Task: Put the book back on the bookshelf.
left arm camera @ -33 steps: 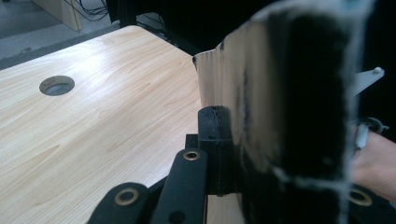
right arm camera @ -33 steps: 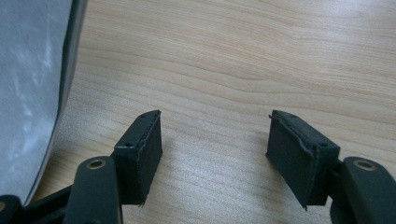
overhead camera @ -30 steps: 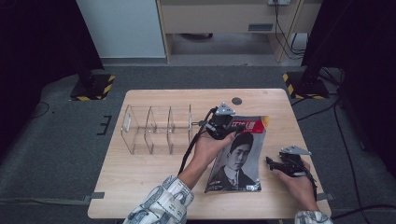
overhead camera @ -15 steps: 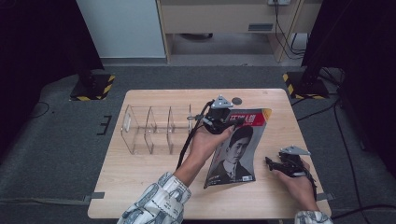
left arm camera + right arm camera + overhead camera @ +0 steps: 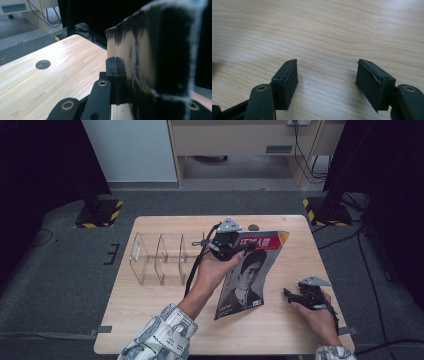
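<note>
One magazine [image 5: 250,270] is on the scene. Your left tongs [image 5: 239,246] are clamped tight on its top edge, near the upper left corner of the cover, and hold it tilted up off the desk [image 5: 165,310]. Its lower edge rests near the middle of the desk, toward the near edge; its top leans toward the far right corner. In the left gripper view the jaws stand closed together on the dark, blurred page [image 5: 160,62] just to their right.

Your right tongs [image 5: 289,293] lie low near the right edge of the desk, toward the near right corner, well apart from the magazine. Their jaws stand partly open with nothing between them; the right gripper view shows two pads [image 5: 288,83] with bare wood in the gap.

One clear rack [image 5: 157,257] stands on the left half of the desk, just beside your left forearm. I count three compartments, though the clear walls make the count uncertain. All look empty.

One round hole [image 5: 254,226] sits in the desk near the far edge, just behind the magazine's top; it appears also in the left gripper view [image 5: 43,64].

Two hands, two tongs, one patterned sleeve [image 5: 160,340] on each arm at the near edge.
</note>
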`<state>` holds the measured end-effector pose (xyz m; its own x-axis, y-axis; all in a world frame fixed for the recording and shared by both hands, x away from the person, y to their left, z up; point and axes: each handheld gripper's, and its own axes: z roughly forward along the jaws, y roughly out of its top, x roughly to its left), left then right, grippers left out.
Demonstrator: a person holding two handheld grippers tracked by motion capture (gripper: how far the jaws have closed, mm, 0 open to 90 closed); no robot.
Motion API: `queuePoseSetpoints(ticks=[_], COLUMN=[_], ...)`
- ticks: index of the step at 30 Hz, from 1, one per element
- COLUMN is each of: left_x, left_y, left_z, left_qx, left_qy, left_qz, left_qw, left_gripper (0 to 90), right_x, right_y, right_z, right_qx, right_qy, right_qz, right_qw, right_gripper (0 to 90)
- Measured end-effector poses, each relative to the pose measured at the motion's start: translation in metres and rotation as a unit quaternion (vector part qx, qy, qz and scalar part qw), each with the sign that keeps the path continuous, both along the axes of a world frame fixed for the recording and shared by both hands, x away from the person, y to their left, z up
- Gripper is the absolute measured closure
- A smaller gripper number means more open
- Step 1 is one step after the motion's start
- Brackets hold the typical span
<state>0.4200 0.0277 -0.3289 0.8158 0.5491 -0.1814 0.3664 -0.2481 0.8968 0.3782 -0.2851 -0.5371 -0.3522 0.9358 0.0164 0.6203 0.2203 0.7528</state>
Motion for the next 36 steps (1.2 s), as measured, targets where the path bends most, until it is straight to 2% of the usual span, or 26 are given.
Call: queuePoseSetpoints(ticks=[7, 16, 27, 31, 36], left_x=[-0.005, -0.014, -0.015, -0.018, -0.024], left_y=[0.013, 0.019, 0.029, 0.032, 0.038], left_z=[0.007, 0.013, 0.014, 0.015, 0.018], left_qx=[-0.003, -0.003, -0.005, -0.002, -0.008], left_qy=[-0.007, -0.014, -0.015, -0.017, -0.020], left_qz=[0.002, -0.003, -0.001, -0.002, -0.006], left_qw=[1.0000, 0.9999, 0.9999, 0.9998, 0.9997], left_gripper=[86.7, 86.7, 86.7, 86.7, 86.7], right_x=[0.000, 0.000, 0.000, -0.001, -0.001], right_y=[0.000, 0.001, 0.002, 0.002, 0.002], right_z=[0.000, 0.000, 0.000, 0.000, 0.000], right_qx=[-0.002, -0.002, -0.002, -0.001, -0.002], right_qy=[0.001, 0.000, 0.001, 0.003, 0.004], right_qz=[0.004, 0.007, 0.005, 0.006, 0.007], right_qw=[1.0000, 1.0000, 1.0000, 1.0000, 1.0000], right_gripper=[33.9, 33.9, 33.2, 32.7, 32.7])
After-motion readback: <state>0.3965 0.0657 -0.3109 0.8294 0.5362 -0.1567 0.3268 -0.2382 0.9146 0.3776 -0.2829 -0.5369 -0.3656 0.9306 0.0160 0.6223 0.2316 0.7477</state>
